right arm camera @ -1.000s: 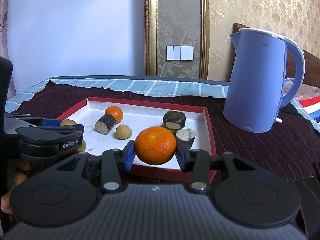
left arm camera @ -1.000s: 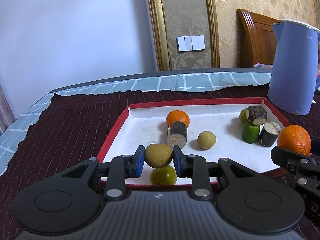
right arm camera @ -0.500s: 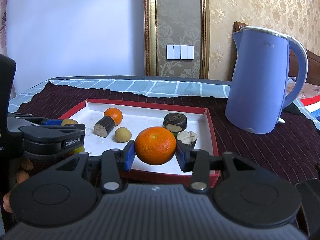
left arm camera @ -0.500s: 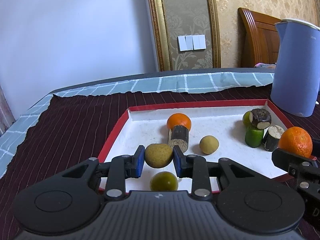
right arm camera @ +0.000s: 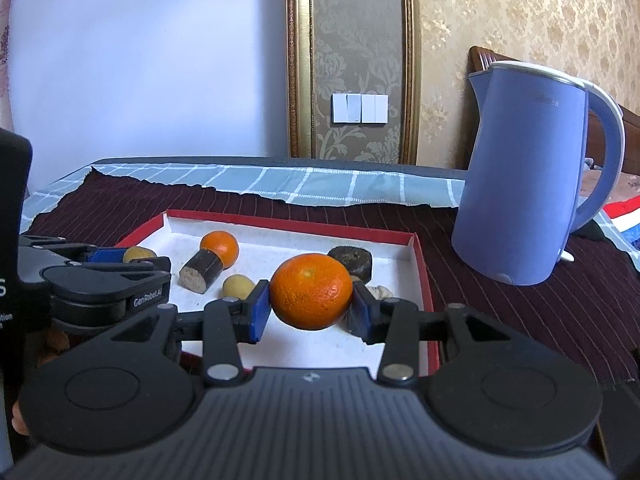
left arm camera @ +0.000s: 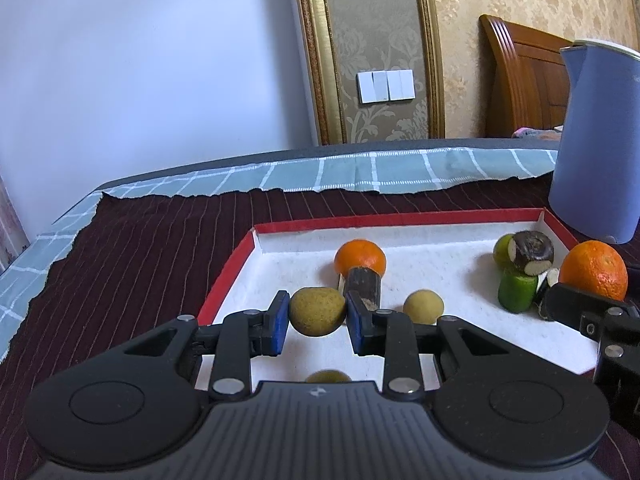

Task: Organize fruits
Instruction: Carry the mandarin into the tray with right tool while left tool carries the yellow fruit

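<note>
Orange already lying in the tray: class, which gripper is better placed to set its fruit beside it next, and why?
Probably the left gripper: its yellow-green fruit hangs just in front of the tray orange. The right gripper holds its orange nearer the tray's right side.

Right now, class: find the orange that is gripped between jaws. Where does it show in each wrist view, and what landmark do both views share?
Left wrist view: the gripped orange sits at the right edge, above the other gripper's black finger.
Right wrist view: it is centre frame, held between the blue pads of the right gripper.
Shared landmark: the blue kettle, right of the red-rimmed tray.
</note>
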Motion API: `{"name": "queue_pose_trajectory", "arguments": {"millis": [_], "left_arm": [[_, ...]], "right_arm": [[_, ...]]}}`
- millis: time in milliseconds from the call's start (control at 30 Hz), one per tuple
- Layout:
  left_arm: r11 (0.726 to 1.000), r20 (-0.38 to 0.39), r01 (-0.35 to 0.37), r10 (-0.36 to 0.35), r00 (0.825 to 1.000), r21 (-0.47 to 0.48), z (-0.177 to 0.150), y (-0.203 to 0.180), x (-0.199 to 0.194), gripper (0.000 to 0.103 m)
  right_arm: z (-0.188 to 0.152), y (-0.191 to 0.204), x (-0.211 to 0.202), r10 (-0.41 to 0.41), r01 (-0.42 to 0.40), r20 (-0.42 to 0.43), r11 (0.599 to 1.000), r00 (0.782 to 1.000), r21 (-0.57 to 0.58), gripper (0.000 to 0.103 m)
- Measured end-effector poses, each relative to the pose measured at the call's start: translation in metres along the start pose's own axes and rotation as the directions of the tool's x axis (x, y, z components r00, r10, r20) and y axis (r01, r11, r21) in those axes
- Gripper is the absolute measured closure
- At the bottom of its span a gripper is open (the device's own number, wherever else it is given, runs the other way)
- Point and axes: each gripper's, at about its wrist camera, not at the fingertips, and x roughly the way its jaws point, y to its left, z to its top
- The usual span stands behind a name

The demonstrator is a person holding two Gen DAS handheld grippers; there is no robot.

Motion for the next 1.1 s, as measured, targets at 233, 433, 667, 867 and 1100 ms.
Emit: {"name": "queue_pose_trajectory", "arguments": {"millis": [233, 433, 667, 867, 1100], "left_arm": [[1.0, -0.005, 0.001, -0.001, 1.0, 0.003, 0.006, -0.003, 0.008, 0.074], [1.0, -0.008, 0.001, 0.0, 1.0, 0.009, 0.01, -0.007, 0.015, 0.074], [1.0, -0.012, -0.003, 0.003, 1.0, 0.017, 0.014, -0.01, 0.024, 0.074], [1.0, -0.008, -0.008, 0.009, 1.0, 0.019, 0.019, -0.012, 0.033, 0.074], [1.0, -0.019, -0.004, 0.004, 1.0, 0.009, 0.024, -0.012, 0.043, 0.074]], "right_arm": [[0.008, -0.001, 0.01, -0.005, 0.005, -0.007, 1.0, 1.0, -0.006, 0.063], [0.013, 0.001, 0.021, -0.014, 0.014, -0.018, 1.0, 1.0, -0.017, 0.063], [0.02, 0.002, 0.036, -0.024, 0.023, -0.031, 0.999, 0.999, -0.026, 0.062], [0.027, 0.003, 0.048, -0.037, 0.036, -0.037, 0.999, 0.999, -0.03, 0.062], [0.031, 0.001, 0.06, -0.046, 0.045, -0.046, 0.999, 0.998, -0.029, 0.062]]}}
